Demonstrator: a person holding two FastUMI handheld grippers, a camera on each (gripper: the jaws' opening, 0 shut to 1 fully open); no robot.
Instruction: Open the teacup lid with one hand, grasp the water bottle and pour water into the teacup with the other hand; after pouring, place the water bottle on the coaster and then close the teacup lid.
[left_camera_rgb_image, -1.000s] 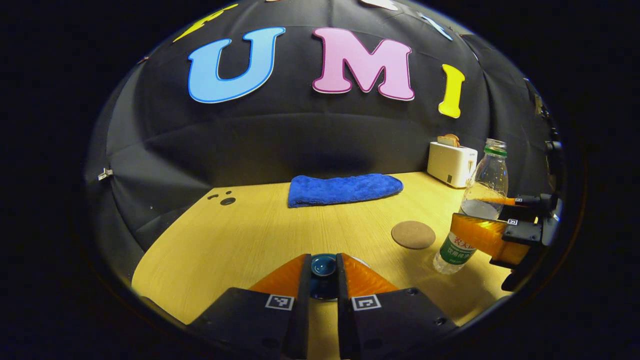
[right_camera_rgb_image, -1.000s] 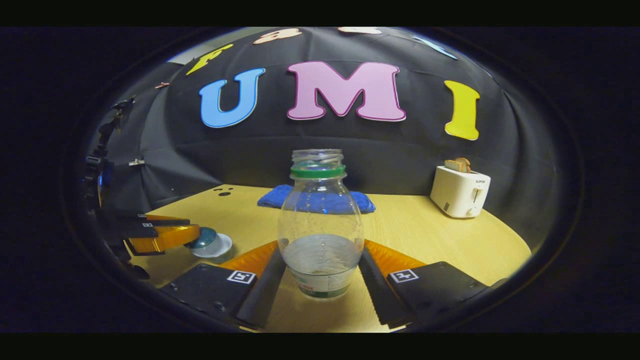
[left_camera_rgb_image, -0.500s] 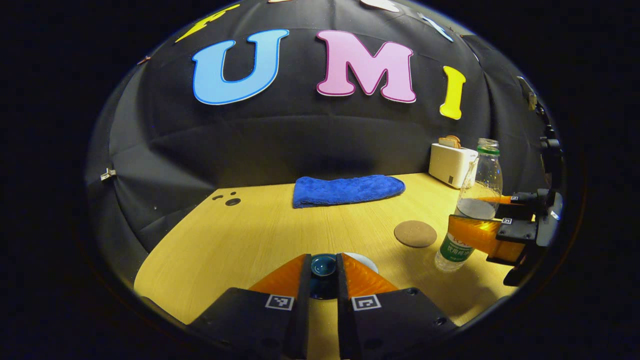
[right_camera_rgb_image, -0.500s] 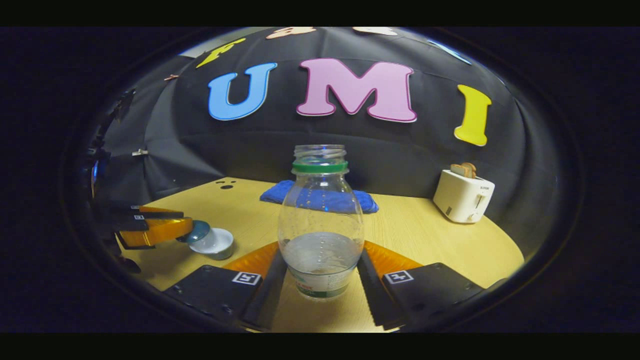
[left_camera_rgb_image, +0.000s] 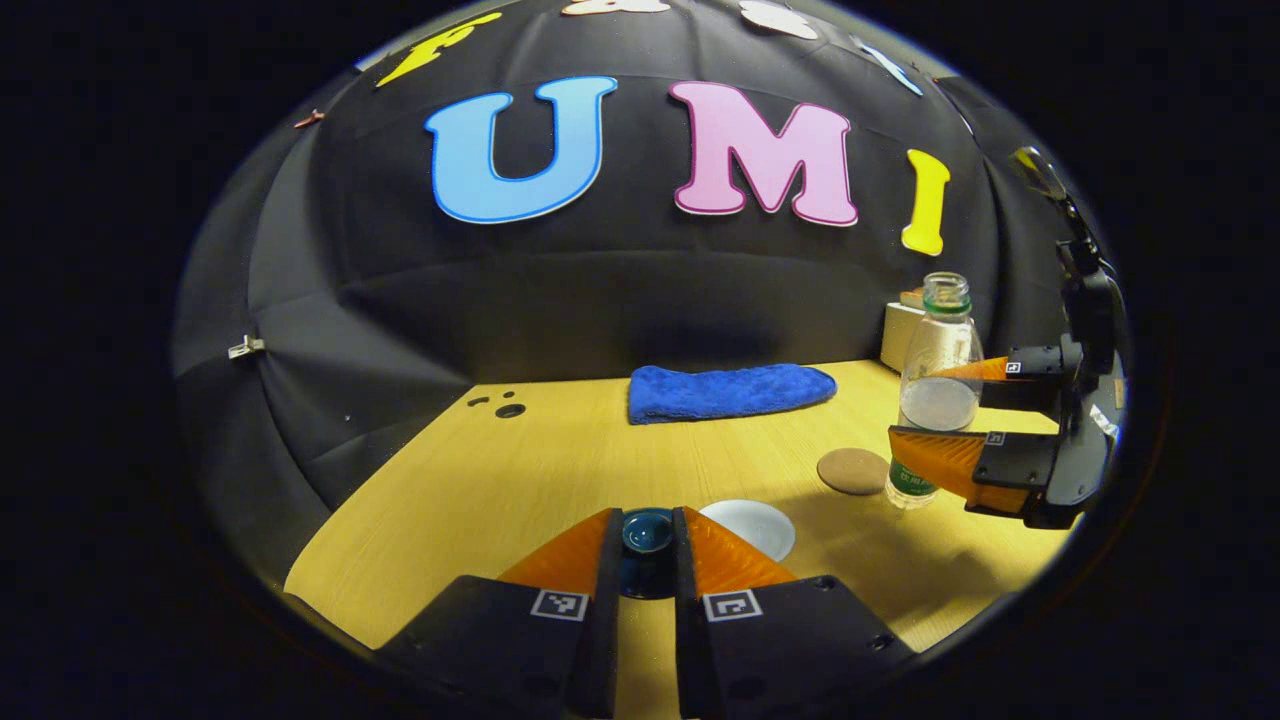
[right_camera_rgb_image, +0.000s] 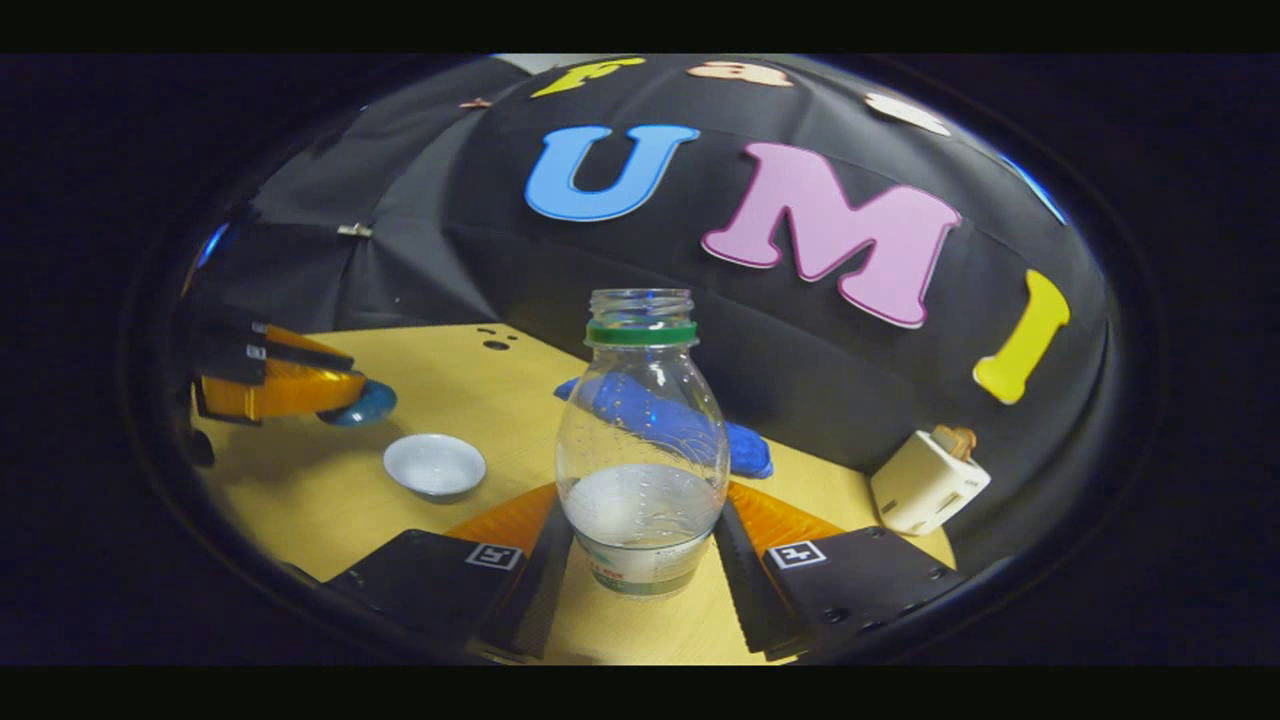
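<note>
Right gripper view: right gripper (right_camera_rgb_image: 640, 545) clamps the uncapped water bottle (right_camera_rgb_image: 641, 440), left gripper (left_camera_rgb_image: 647, 545) pinches the teacup lid (left_camera_rgb_image: 647, 532) beside the open teacup (right_camera_rgb_image: 434, 465); pouring step, next likely tilting the bottle over the teacup.

Bright table, dark all around

Light from above makes the pale yellow wooden table (left_camera_rgb_image: 520, 480) glow, with soft dark shadows at lower right. Straight edges bend near the rim. The clear plastic water bottle (right_camera_rgb_image: 641, 440) shines with small white glints.
</note>
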